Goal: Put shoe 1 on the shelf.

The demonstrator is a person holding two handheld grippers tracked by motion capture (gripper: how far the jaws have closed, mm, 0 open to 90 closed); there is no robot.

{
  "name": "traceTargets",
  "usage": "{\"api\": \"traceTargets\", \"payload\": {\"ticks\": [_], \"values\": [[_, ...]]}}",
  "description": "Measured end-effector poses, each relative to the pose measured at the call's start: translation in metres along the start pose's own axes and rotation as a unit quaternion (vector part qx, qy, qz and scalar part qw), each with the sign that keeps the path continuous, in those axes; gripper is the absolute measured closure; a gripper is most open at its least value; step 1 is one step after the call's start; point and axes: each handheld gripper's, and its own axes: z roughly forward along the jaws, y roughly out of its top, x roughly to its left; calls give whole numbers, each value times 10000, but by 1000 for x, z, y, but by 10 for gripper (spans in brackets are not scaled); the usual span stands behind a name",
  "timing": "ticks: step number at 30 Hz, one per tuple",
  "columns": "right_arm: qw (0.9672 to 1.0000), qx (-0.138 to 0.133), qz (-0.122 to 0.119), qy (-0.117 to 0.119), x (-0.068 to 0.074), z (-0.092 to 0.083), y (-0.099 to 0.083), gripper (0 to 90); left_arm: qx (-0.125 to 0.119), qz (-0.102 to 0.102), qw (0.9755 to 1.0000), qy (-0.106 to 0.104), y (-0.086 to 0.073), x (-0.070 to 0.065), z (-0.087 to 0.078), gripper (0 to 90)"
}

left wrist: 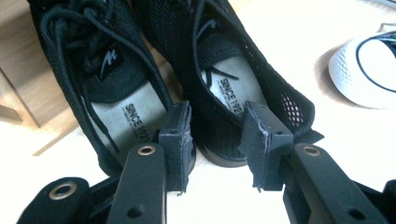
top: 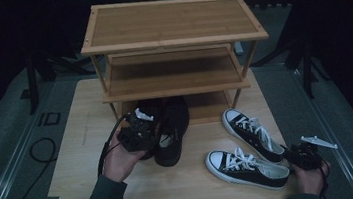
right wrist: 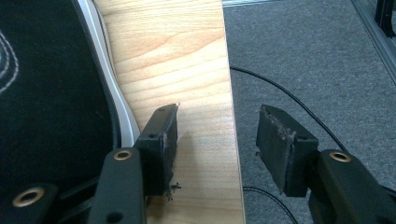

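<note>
Two black mesh sneakers (top: 168, 130) sit side by side at the mouth of the bamboo shoe rack's (top: 173, 44) bottom shelf, toes in, heels out toward the person. Uppers are perforated black knit with black laces; grey insoles are printed "SINCE 192…", the rest hidden.

The left gripper (left wrist: 215, 135) hovers at the heels. Its jaws are parted with nothing between them; the pads frame the gap where the two heel collars meet.

My read of the step: lining up a grab on the pair's heels, shelving next. Next move needs the pads down over both inner collars, then a squeeze.

The right gripper (right wrist: 219, 149) idles with jaws spread at the wooden table's (right wrist: 177, 70) right edge, just beside the black-and-white canvas sneakers (top: 246, 152).
</note>
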Motion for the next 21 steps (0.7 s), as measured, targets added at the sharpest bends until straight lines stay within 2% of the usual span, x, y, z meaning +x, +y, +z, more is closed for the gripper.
{"api": "traceTargets", "payload": {"ticks": [8,12,17,21], "values": [[10000,2,4,-2,0,0,0,476,-5,-8,9999,-125,-12,-1,0,629],[10000,1,3,-2,0,0,0,476,12,71,9998,-163,-17,-3,-1,636],[10000,2,1,0,0,0,0,476,46,85,9997,-203,-23,-2,1,703],[10000,0,-1,-2,0,0,0,476,120,74,9998,-111,-28,-2,6,767]]}}
